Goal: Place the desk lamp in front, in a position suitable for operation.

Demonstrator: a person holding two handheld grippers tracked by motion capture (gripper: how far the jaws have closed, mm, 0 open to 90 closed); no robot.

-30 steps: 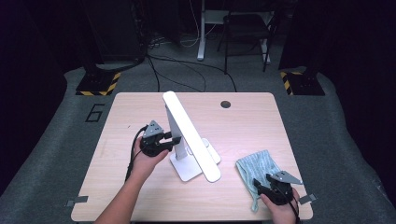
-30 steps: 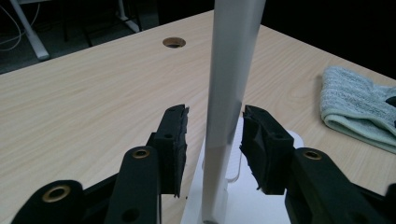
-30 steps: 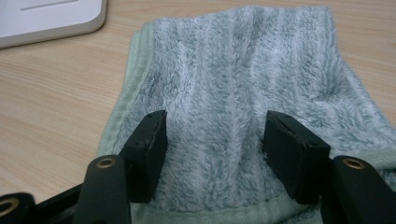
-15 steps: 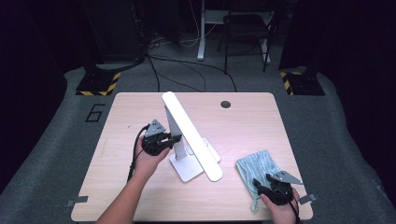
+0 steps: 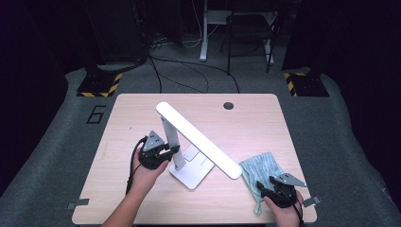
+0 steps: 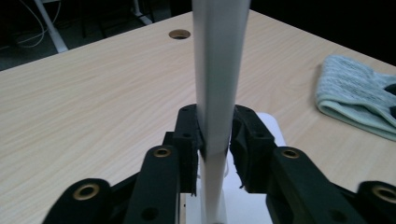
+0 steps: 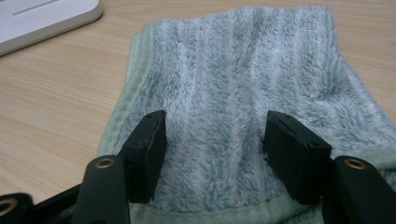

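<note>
At the near right edge of the wooden surface (image 5: 142, 118), the right tool (image 5: 266, 189) rests open, jaws spread over a green towel (image 5: 261, 168). Farther in, the left tool (image 5: 172, 150) grips the upright stem of a white desk lamp (image 5: 198, 140) at center.

L gripper (image 5: 174, 150) mid-worktop, fingers (image 6: 189, 140) closed tight, forearm angled in from below. R gripper (image 5: 261, 187) at near right edge, fingers (image 7: 149, 140) spread wide, low.
</note>
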